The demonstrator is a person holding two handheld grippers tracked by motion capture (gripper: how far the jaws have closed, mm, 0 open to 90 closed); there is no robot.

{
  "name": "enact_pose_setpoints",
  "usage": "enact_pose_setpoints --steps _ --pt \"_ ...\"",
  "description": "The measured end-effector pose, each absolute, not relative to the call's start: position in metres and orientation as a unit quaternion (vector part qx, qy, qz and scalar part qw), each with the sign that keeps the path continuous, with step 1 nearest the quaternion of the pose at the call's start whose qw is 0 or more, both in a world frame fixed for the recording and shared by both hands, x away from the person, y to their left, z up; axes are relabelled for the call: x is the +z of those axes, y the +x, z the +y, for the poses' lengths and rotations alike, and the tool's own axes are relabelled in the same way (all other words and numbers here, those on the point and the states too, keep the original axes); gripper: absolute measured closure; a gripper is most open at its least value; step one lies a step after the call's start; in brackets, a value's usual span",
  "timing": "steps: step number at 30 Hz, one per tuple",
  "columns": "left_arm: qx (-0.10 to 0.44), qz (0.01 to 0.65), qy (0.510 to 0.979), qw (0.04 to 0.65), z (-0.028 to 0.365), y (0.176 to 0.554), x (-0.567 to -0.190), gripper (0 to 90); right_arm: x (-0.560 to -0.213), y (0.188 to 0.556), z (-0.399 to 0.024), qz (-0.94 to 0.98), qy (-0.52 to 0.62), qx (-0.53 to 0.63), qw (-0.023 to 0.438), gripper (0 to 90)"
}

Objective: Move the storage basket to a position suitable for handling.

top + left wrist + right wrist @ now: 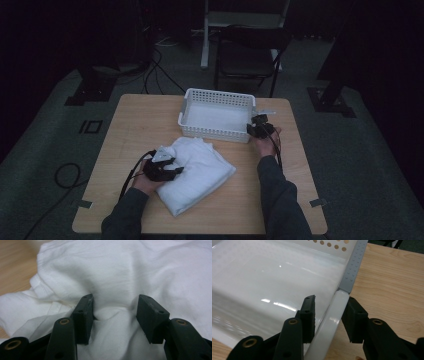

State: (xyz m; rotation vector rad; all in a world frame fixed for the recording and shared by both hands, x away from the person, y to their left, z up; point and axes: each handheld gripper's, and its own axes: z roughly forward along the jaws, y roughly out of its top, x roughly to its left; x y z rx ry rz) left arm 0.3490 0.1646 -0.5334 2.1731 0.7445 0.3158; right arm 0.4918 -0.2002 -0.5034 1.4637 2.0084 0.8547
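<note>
Jaws of the left gripper stand apart, pressed down into the folded white cotton garment with a ridge of cloth bunching between them; no firm pinch yet. Right gripper straddles the rim of the white perforated plastic basket, jaws on either side, steadying it. Garment lies on the wooden table, just before the basket. Step: grasping the cloth. Next, judged: close fully, lift, carry into the basket.

- A dim recording studio or lab, not a home: dark curtained surroundings and grey carpet.
- Cables trail over the floor between black stand bases.
- A lone wooden counter faces a folding chair.
</note>
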Motion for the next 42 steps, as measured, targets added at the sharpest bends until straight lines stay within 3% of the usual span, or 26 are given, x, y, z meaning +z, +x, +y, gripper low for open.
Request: enact_pose_setpoints --steps 9,20,34,40,42 --pt "0.08 0.229 0.886 0.395 0.124 0.371 -0.528 48.4 -0.504 0.493 -0.186 0.754 0.515 0.325 0.246 65.5" --pt "0.065 0.179 0.896 0.401 0.103 0.365 -0.529 48.0 -0.504 0.481 -0.173 0.77 0.492 0.324 0.245 67.2" --pt "0.049 0.166 0.895 0.41 0.106 0.362 -0.528 48.0 -0.504 0.447 -0.181 0.757 0.514 0.32 0.246 67.9" --pt "0.051 0.192 0.885 0.422 0.113 0.359 -0.522 44.0 -0.504 0.436 -0.184 0.756 0.512 0.331 0.239 63.9" --pt "0.06 0.206 0.877 0.429 0.117 0.354 -0.518 41.3 -0.501 0.433 -0.189 0.747 0.515 0.344 0.241 58.4"
